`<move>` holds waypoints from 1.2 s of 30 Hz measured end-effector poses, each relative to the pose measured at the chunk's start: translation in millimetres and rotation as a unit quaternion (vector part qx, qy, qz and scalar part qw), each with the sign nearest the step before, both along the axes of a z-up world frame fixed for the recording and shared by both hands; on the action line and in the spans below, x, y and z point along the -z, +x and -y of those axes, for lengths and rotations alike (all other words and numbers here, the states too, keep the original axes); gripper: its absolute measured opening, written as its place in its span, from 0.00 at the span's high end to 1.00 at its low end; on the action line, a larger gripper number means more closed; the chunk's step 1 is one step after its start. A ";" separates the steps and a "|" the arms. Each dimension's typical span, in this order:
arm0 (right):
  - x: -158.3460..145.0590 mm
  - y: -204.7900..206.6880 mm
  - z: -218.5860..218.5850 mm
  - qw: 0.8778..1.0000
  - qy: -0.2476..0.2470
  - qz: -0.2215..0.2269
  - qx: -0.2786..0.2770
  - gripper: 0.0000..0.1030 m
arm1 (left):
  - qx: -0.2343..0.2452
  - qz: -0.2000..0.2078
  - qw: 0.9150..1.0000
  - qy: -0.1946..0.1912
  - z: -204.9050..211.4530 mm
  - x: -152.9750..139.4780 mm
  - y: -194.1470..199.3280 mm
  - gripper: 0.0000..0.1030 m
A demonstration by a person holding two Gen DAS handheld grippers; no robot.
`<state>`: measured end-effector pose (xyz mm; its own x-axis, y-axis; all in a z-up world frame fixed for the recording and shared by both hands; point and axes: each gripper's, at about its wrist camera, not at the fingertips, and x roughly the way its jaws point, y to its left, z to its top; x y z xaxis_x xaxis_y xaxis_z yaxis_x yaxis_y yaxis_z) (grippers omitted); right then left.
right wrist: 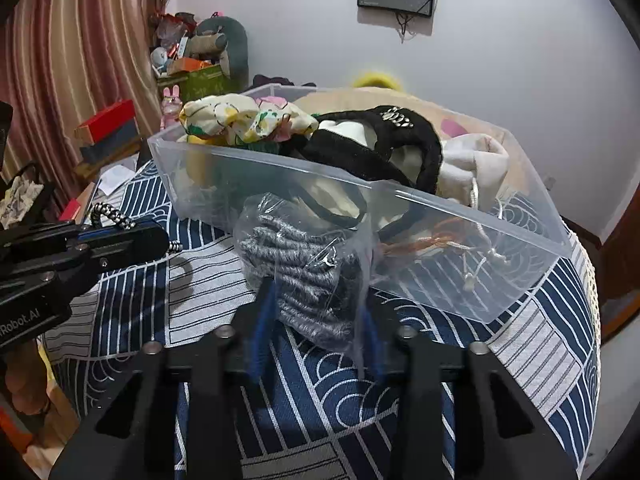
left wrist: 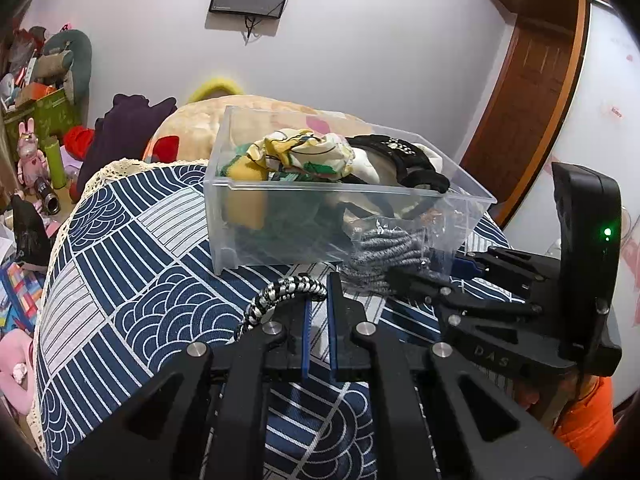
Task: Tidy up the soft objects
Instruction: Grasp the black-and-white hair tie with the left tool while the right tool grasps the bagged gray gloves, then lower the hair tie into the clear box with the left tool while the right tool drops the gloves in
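Right wrist view: my right gripper point(right wrist: 316, 320) jaws pinch the bagged grey yarn point(right wrist: 304, 264) just before the clear bin point(right wrist: 460, 200). My left gripper point(left wrist: 318, 304) jaws sit nearly closed beside the braided cord point(left wrist: 280, 292); whether they hold it, I cannot tell. The slick bag may slip.

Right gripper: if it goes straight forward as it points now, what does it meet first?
The right gripper already has the bagged grey yarn between its fingers. Straight past that stands the near wall of the clear plastic bin, probably close, though depth is unclear.
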<state>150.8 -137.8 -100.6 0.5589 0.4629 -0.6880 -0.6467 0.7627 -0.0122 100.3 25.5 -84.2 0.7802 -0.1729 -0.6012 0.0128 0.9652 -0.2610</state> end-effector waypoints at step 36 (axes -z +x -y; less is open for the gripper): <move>-90.2 -13.2 61.3 0.981 0.119 0.134 0.078 0.77 | 0.036 0.081 0.995 0.044 24.1 -83.5 30.9 0.94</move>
